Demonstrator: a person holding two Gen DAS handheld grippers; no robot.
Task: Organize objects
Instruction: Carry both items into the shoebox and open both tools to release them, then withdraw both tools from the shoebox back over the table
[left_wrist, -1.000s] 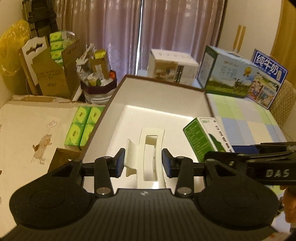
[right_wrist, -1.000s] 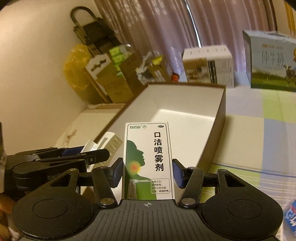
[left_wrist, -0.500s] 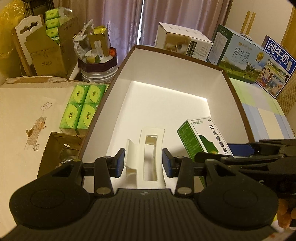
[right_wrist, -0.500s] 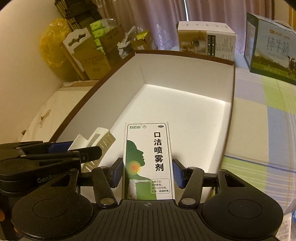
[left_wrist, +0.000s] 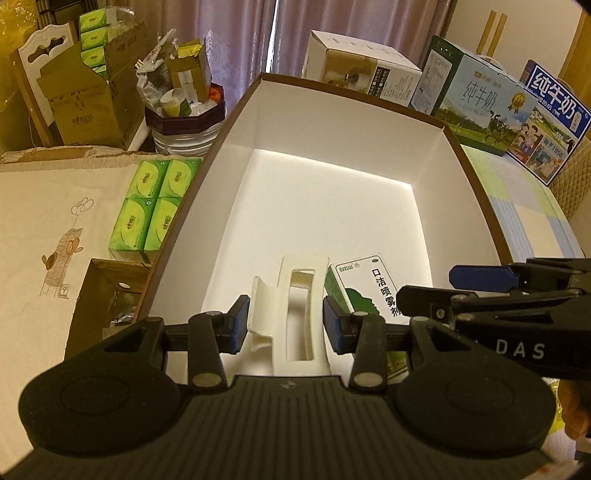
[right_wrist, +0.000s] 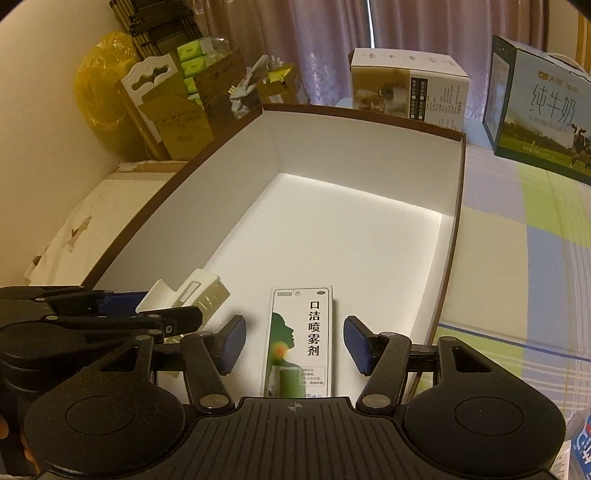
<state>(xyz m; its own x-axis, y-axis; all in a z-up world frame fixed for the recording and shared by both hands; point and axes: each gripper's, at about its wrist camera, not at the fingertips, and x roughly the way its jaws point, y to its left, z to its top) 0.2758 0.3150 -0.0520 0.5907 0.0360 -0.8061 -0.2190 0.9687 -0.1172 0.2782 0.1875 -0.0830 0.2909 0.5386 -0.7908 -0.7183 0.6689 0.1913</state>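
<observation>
Inside the white box (right_wrist: 369, 236), right gripper (right_wrist: 294, 343) spread around flat spray carton (right_wrist: 300, 341), left gripper (left_wrist: 286, 319) apparently pinching white clip (left_wrist: 295, 314) at near left.

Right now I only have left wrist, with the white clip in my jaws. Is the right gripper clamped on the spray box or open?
Observer: Open. In the right wrist view the right gripper shows a gap on each side of the spray box; neither pad touches it.
Operator: Is it flat, or leaning on my clip?
Observer: It looks flat, face up on the floor of the storage box, with bare floor between it and the white clip.
Operator: Anything outside the storage box on the right?
Observer: A blue-and-white carton at the right view's lower right corner, mostly cut off.
</observation>
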